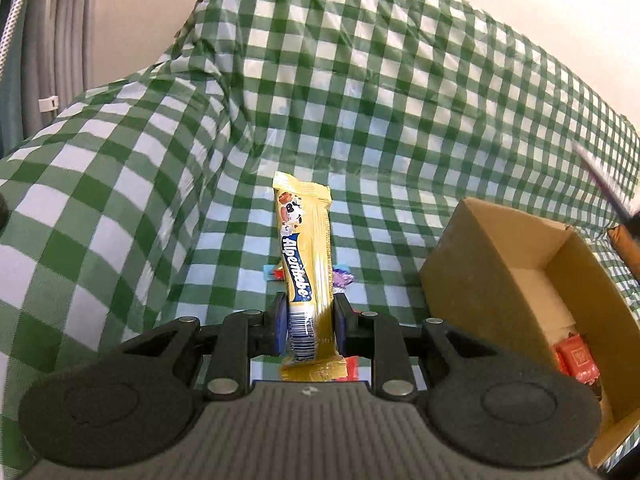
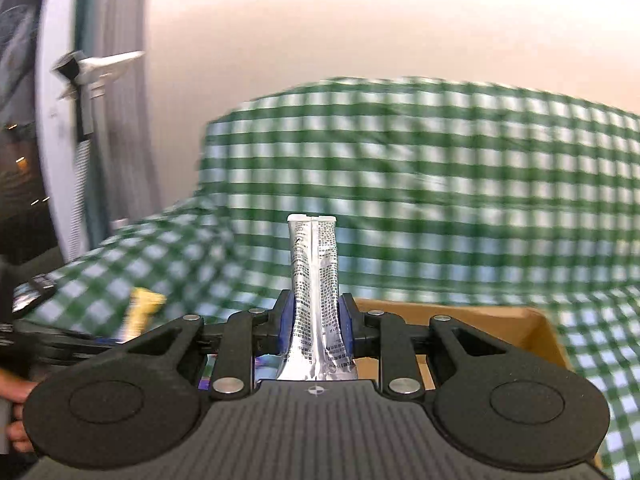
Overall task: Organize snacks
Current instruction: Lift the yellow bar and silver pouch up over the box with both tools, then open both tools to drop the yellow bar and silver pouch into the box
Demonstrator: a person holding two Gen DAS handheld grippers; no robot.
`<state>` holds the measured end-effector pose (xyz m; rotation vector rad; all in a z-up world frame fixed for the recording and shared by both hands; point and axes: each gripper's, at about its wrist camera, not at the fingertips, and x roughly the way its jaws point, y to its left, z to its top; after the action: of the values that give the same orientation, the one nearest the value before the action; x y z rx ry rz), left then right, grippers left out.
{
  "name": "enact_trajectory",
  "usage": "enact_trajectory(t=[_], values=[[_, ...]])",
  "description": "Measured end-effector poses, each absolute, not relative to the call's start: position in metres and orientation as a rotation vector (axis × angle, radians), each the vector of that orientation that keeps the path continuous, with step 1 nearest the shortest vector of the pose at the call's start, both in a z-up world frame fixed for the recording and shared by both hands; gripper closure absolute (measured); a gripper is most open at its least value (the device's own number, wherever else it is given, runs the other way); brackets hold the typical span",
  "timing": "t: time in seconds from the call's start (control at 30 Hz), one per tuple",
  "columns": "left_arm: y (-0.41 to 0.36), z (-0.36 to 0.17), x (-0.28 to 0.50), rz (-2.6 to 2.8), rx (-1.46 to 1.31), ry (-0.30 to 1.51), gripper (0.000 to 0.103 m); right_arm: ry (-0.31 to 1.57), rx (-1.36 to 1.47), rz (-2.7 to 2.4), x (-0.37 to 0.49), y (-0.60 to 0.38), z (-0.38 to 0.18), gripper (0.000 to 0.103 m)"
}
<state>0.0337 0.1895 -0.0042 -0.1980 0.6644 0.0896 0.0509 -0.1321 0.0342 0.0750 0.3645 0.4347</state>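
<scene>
Draping everything ahead of both tongs, the green checked cloth (image 1: 360, 92) covers the tabletop. The cardboard box (image 1: 472, 272) sits open just right of the left tongs (image 1: 307, 322), red packets (image 1: 576, 362) inside. Left tongs clamp a yellow Alpenliebe stick (image 1: 305, 256) upright; right tongs (image 2: 316, 326) pinch a silver sachet (image 2: 316, 280) above the box's rim.

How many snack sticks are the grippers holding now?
2: a yellow Alpenliebe stick in the left gripper, a silver stick in the right gripper.
</scene>
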Motion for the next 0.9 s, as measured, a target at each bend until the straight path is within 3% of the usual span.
enact_trajectory(t=[0.2, 0.9], values=[[0.168, 0.001, 0.039, 0.051, -0.199, 0.609, 0.077, 0.462, 0.246, 0.32, 0.061, -0.179, -0.002, 0.077], [0.059, 0.015, 0.038, -0.208, -0.134, 0.411, 0.077, 0.4, 0.14, 0.181, 0.057, -0.215, -0.009, 0.077]])
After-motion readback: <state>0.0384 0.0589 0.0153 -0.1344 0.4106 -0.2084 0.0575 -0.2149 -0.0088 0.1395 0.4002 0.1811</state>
